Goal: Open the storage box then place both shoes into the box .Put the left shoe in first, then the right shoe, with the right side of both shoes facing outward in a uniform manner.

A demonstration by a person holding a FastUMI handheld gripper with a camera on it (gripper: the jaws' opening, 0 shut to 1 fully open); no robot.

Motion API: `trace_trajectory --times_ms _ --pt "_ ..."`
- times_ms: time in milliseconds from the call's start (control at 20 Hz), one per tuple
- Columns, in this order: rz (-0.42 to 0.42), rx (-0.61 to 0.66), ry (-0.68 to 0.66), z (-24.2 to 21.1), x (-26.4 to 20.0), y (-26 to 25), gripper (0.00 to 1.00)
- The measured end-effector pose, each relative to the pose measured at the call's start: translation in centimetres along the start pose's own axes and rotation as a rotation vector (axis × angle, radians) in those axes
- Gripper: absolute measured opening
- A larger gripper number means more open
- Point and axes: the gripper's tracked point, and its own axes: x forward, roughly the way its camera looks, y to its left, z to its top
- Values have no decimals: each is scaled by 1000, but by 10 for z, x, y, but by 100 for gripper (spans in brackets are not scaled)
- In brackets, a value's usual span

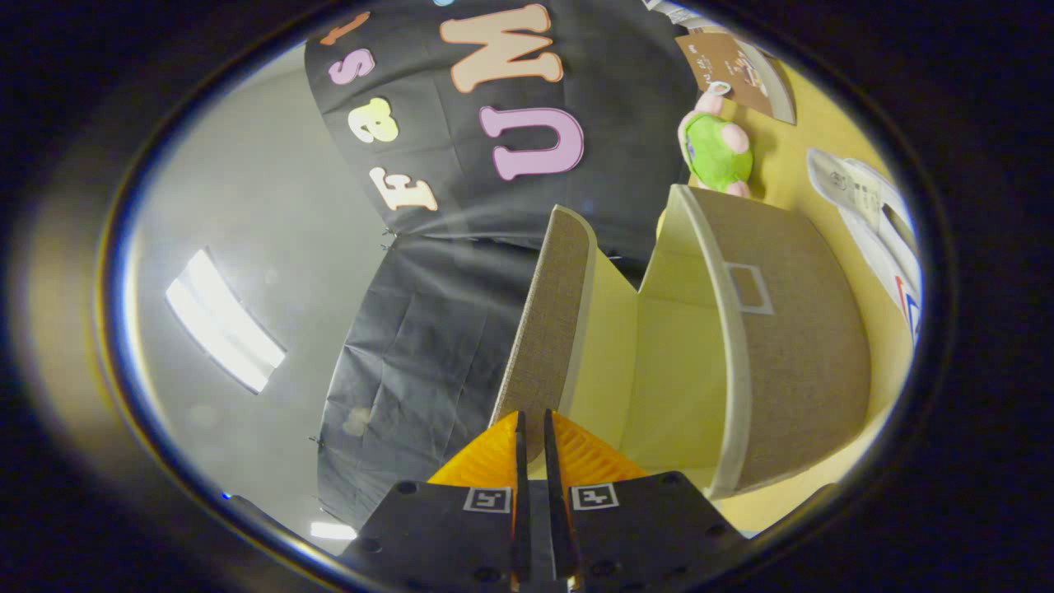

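Tool (533,432) clamped on raised brown fabric lid (550,313) of open brown fabric storage box (790,346).

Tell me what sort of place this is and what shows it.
Probably a staged recording booth, not a lived-in room: black cloth wall, a yellow tabletop bearing a fabric storage box, its lid swung open, and a green plush toy. The gripper is shut on the lid's edge.

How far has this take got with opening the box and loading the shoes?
The storage box is open: its lid stands swung away. In hand: the gripper fingers are pinched on the lid's edge. Left: both shoes; the box interior looks empty, one shoe lies beyond the box.
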Motion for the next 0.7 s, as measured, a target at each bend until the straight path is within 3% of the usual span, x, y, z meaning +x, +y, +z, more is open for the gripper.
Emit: trace_trajectory --times_ms 350,550,700 --pt "-39 -132 85 -42 74 20 13" --pt "-73 -135 181 -86 116 4 13" --pt "-76 -124 223 -103 123 -1 13"
